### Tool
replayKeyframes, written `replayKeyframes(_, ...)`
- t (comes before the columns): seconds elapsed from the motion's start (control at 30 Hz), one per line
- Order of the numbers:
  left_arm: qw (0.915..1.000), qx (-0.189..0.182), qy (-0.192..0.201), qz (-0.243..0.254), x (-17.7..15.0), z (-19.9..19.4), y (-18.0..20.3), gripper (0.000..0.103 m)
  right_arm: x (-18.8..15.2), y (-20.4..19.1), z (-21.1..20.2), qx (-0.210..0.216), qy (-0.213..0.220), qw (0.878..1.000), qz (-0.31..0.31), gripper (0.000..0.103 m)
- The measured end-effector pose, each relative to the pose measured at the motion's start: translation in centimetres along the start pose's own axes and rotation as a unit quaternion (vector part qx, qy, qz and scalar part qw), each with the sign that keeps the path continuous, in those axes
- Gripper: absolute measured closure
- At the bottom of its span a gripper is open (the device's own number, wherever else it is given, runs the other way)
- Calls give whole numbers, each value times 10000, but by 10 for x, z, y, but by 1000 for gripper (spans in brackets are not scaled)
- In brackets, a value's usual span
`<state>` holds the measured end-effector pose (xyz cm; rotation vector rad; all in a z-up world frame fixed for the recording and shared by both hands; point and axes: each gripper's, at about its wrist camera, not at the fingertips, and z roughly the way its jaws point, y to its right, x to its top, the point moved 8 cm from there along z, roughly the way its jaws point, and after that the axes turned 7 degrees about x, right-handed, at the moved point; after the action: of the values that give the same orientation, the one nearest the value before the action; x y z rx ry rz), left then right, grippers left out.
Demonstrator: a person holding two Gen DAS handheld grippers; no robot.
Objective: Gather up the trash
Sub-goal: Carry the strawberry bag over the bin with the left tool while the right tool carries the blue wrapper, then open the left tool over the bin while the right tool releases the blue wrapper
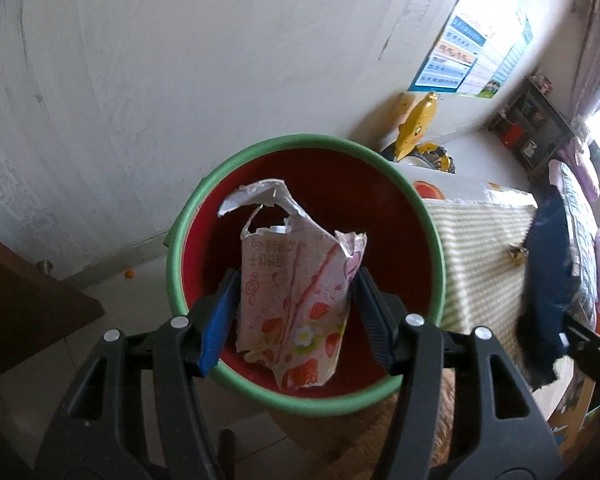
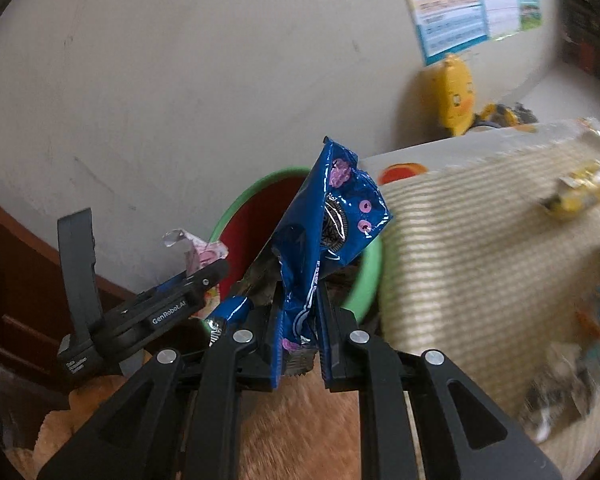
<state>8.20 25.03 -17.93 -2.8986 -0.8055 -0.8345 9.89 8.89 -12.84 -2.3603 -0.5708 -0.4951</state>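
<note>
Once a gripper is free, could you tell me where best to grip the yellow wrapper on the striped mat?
Probably from above, pinching across the narrow middle of the yellow wrapper: it lies long and low on the striped mat, so sideways approaches might push it.

Only clean read is "GenRobot.AI", white letters on the side of the left gripper point(image 2: 188, 280) in the right wrist view. The pink strawberry wrapper point(image 1: 296, 300) has some printed Chinese characters, upside down, can't make them out. Wall poster point(image 2: 472, 4) has coloured text rows, way too blurry. Blue cookie wrapper point(image 2: 332, 240) lettering is crumpled, unreadable.
</note>
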Motion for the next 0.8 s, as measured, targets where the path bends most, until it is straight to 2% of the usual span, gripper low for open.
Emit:
replayKeyframes(0.13,10000,-9,-84,-47,3,11,-4,45,7,-11,26,68,-158,9995,-253,87)
replayKeyframes(0.27,9998,-29,-182,-74,3,19,-6,41,7,-17,39,81,-218,9989,-402,79)
replayKeyframes(0.33,9997,35,-220,-105,4,24,-7,30,7,-16,43,92,-239,9989,-389,69)
replayKeyframes(0.4,9996,52,-207,-176,3,25,-10,24,6,-15,44,85,-210,9990,-374,56)
replayKeyframes(0.47,9995,67,-211,-227,0,26,-11,19,6,-15,44,97,-190,9989,-413,48)
replayKeyframes(0.67,9997,65,-196,-144,-5,19,-5,19,3,-14,28,13,-23,9991,-431,47)
replayKeyframes(0.8,9999,23,-133,-52,-8,10,4,19,-2,6,-1,-205,236,9991,-296,47)
